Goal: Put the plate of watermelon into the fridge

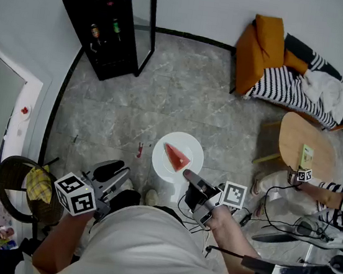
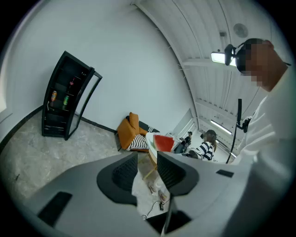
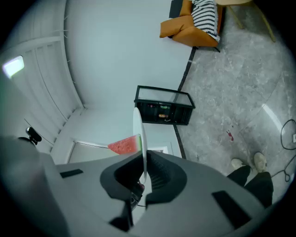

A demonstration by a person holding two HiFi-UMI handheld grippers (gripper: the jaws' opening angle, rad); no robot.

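plate of watermelon held over the floor, fridge far left

the right gripper (image 1: pixel 190 177) is clenched on the near rim of the white plate (image 1: pixel 183 140); in the right gripper view the rim stands edge-on between the two pads. the plate is carried level above the grey stone floor (image 1: pixel 164 95), in front of the person, well apart from the fridge (image 1: pixel 105 24). the watermelon slice (image 1: pixel 176 156) lies flat on the plate, its long axis running from far left to near right. the left gripper (image 1: pixel 115 175) is released, jaws spread with nothing between them, low at the near left. the black fridge stands at the far left against the wall with its glass door swung open; the labels on the cans inside are too small to read. each gripper's cube bears black-and-white square markers only.
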